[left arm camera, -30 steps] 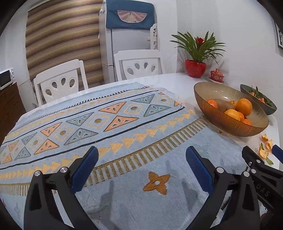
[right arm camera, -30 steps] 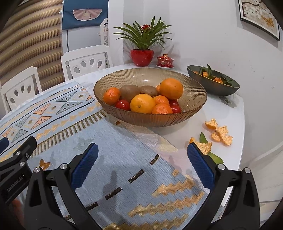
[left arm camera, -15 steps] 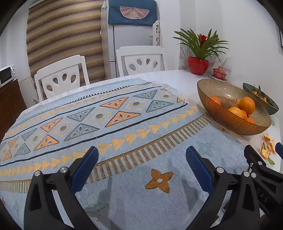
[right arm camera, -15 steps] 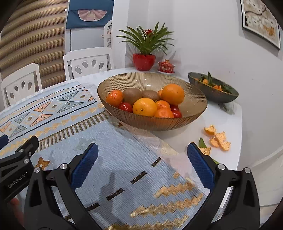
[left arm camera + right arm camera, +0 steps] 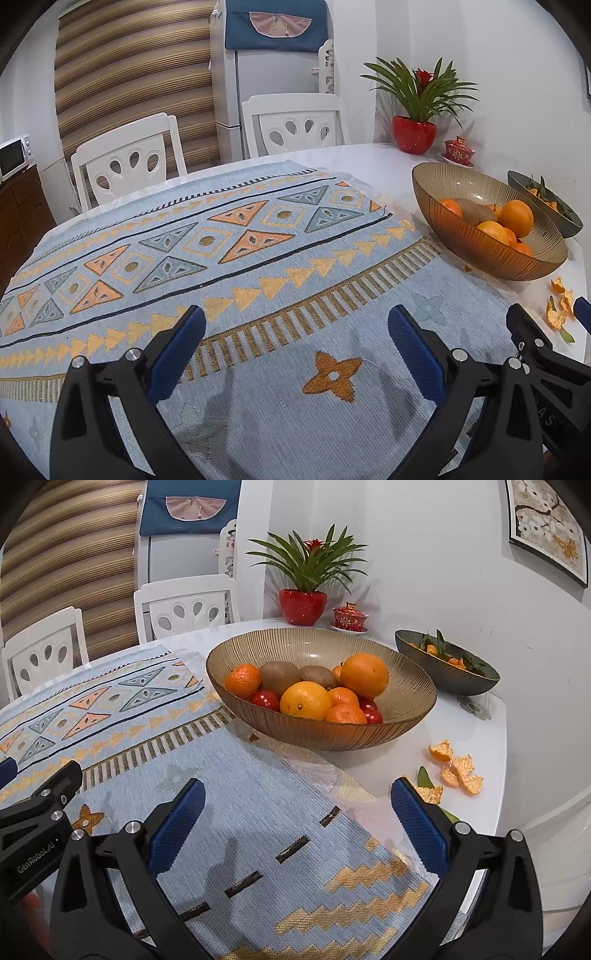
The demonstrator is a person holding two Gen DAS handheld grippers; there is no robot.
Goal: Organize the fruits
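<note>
A white round table (image 5: 480, 734) stands in a dining corner with white chairs behind it, and a blue patterned cloth (image 5: 258, 258) covers most of its top. Both tongs hang low over this cloth, and both are spread wide with nothing between the blue pads.

The fruits lie in the amber ribbed bowl (image 5: 406, 686), which stands on the far right part of the table, at the edge of the cloth. From the right gripper (image 5: 295, 812) the bowl is straight ahead and a little far, so I judge this hand is the nearer one. From the left gripper (image 5: 295, 339) the same bowl (image 5: 436, 192) lies far to the right, well apart.

Inside the bowl I see a large orange (image 5: 364, 674) at the far right, another orange (image 5: 304, 699) at the near side, small mandarins (image 5: 242, 679), two brown kiwis (image 5: 279, 675) lying side by side with their long axes about left to right, and red round fruits (image 5: 264, 699) half hidden under the others.

A second, dark bowl (image 5: 476, 685) stands further right near the wall, holding mandarins with leaves. Orange peels (image 5: 460, 771) lie on the bare table, near the right finger of the right gripper.
</note>
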